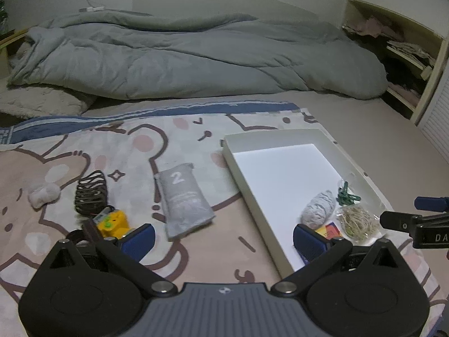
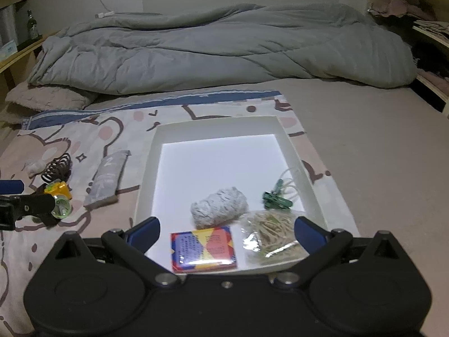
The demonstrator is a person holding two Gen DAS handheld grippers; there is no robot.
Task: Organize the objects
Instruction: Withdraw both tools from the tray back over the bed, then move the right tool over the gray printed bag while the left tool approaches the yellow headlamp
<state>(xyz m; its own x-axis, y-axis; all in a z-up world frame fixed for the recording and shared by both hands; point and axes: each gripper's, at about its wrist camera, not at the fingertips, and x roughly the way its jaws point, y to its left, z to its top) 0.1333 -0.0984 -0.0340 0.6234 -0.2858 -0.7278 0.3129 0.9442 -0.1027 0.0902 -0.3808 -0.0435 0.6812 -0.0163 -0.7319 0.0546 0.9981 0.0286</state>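
Both grippers, left (image 1: 223,237) and right (image 2: 227,231), are held spread, empty. The tray (image 2: 283,132) contents are seen whole only from the right wrist; the colourful packet (image 2: 203,248) is half hidden from the left.

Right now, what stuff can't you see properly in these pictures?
- Colourful flat box: left wrist view, mostly hidden behind the left gripper's blue finger.
- Yellow toy: right wrist view, partly covered by the left gripper's black finger.
- Grey pouch: a "2" shows, but the smaller print is too blurred in both views.
- Bag of rubber bands: near end hidden behind the right gripper's finger.
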